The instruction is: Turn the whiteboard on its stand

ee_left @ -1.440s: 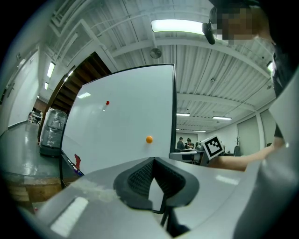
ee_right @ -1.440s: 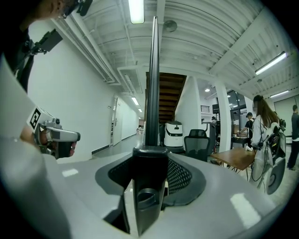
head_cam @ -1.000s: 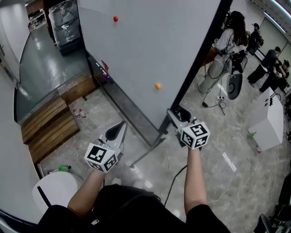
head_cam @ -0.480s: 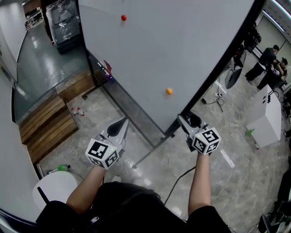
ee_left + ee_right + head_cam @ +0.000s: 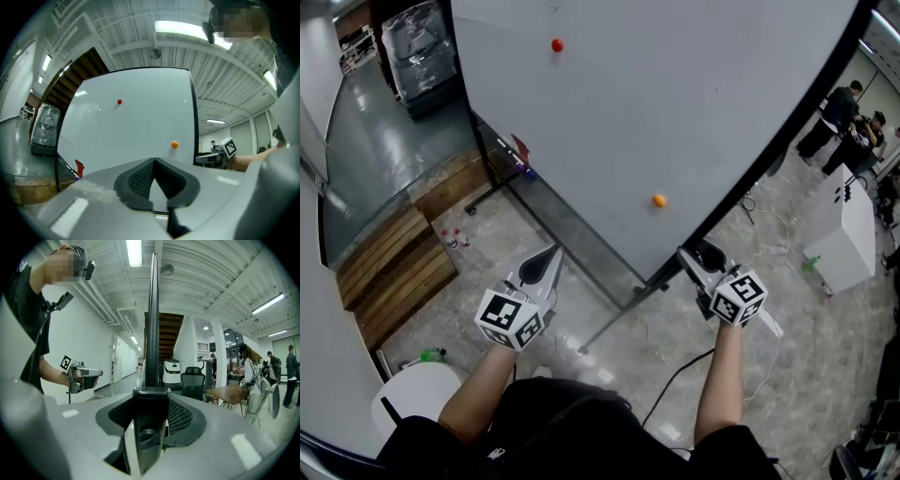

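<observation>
Head view: the whiteboard (image 5: 656,103) is filling the upper centre, the right gripper (image 5: 697,255) at lower right pinching its side edge (image 5: 741,192), likely for turning leverage. Left gripper view: the left gripper (image 5: 154,160) is pressing its fingers (image 5: 139,180) together, empty. Right gripper view: fingers (image 5: 180,416) are clamping that edge.

Office hall: desk (image 5: 229,392), swivel chair (image 5: 192,379)

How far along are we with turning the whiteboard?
Done: the right tool is clamped on the black side edge of the whiteboard. In hand: the board sits at an angle, its face toward the idle left tool. Left: finishing the swing and releasing.
</observation>
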`<state>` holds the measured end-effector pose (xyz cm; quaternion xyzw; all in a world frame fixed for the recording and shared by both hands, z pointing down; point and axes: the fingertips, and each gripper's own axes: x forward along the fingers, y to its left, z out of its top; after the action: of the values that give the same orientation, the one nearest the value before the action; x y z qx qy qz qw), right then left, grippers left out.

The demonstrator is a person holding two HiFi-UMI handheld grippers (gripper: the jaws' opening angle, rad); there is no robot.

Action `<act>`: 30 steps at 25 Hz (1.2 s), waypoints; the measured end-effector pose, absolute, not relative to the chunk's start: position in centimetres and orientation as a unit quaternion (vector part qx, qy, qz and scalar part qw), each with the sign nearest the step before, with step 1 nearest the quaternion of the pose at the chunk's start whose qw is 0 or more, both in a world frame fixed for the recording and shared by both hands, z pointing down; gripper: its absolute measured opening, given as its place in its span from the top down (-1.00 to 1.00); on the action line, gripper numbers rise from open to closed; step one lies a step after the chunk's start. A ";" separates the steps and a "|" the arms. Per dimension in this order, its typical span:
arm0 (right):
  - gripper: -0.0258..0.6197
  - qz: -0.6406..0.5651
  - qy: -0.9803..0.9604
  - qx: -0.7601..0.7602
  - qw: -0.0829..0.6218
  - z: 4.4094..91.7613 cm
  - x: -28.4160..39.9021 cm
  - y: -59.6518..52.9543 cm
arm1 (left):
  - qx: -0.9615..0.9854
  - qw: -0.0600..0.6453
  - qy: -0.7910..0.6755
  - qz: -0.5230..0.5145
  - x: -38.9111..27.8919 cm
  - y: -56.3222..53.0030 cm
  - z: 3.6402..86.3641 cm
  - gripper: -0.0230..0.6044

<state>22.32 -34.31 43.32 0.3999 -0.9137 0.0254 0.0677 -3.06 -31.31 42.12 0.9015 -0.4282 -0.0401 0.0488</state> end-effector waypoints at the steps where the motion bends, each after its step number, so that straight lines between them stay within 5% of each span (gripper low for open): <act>1: 0.33 0.024 -0.913 0.401 0.067 43.4 22.3 -34.3 | 0.901 0.049 -0.429 -0.040 -3.3 -31.3 42.2 0.92; 17: 0.23 0.003 -0.875 0.481 0.063 42.7 22.4 -33.6 | 0.912 0.044 -0.404 -0.046 -4.1 -30.2 41.2 0.92; 30: 0.24 -0.034 -0.845 0.533 -0.025 36.7 21.1 -28.5 | 0.925 0.039 -0.375 -0.053 -3.8 -28.7 40.4 0.92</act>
<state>21.10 -28.47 36.68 0.5334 -0.8449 -0.0335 -0.0246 -3.82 -28.68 40.38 0.9246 -0.3752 -0.0531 0.0390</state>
